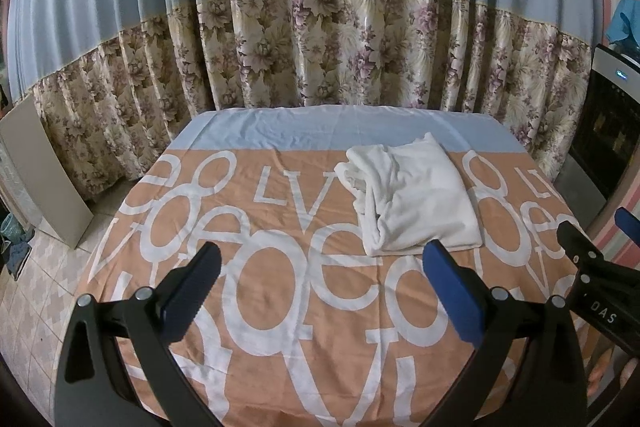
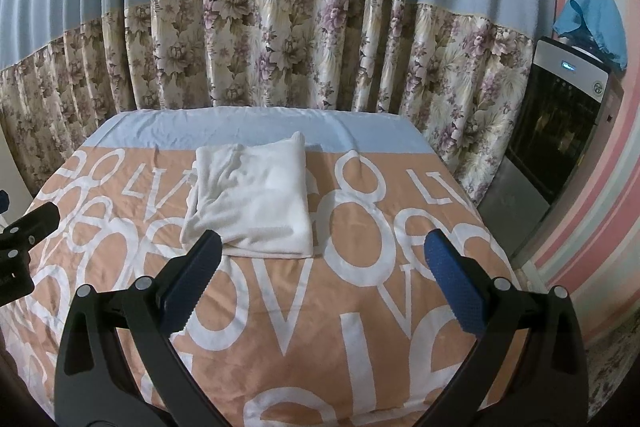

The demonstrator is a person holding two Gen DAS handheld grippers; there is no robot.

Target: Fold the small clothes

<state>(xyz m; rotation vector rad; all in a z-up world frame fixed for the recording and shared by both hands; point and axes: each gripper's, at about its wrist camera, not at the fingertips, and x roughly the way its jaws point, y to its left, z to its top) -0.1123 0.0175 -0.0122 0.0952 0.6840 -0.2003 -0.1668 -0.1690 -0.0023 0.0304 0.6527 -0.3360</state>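
A white garment (image 1: 412,195) lies folded into a rough rectangle on the orange and white lettered cloth (image 1: 280,291) over the table, toward the far right in the left wrist view and left of centre as the garment (image 2: 252,199) in the right wrist view. My left gripper (image 1: 320,259) hangs open over the cloth, short of the garment's near edge, nothing between its fingers. My right gripper (image 2: 320,247) is open too, near the garment's front edge without touching it. The right gripper (image 1: 592,259) also shows at the right edge of the left wrist view.
A blue and floral curtain (image 1: 320,47) hangs behind the table. A black-fronted appliance (image 2: 560,147) with a blue cloth (image 2: 596,23) on top stands at the right by a striped wall. A pale board (image 1: 44,171) leans at the left over tiled floor.
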